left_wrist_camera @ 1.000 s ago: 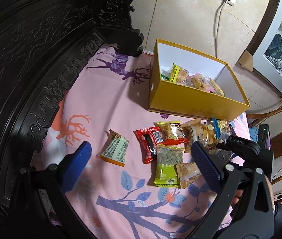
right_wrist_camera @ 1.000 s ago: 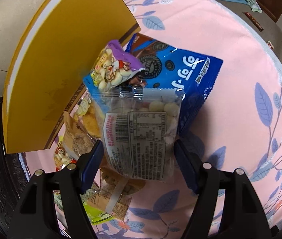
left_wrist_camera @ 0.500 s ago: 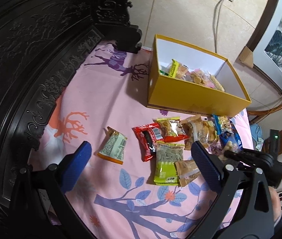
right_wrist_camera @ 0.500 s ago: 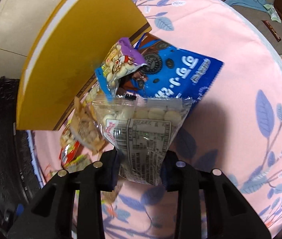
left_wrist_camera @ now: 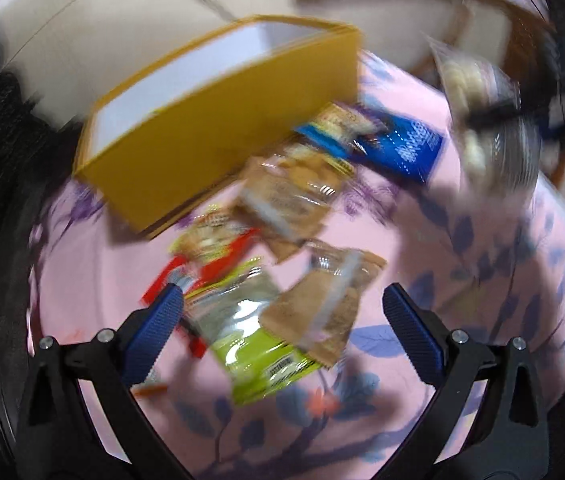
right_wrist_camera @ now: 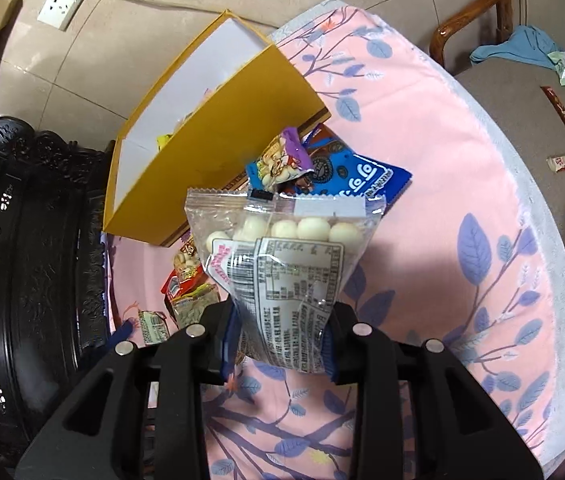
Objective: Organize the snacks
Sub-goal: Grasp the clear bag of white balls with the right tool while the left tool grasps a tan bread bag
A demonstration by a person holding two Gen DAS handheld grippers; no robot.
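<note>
Gripping clear bag of white candy balls [right_wrist_camera: 282, 280], right gripper [right_wrist_camera: 282, 344] lifts it over pink cloth [right_wrist_camera: 462, 184] nr yellow box [right_wrist_camera: 210, 144]; left gripper [left_wrist_camera: 282, 332] wide, empty (blurry view).

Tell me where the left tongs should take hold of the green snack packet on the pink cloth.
Grip the green snack packet across its free lower end, coming from above. It lies flat, and the brown packet overlaps its upper right, so that end is clearest.
</note>
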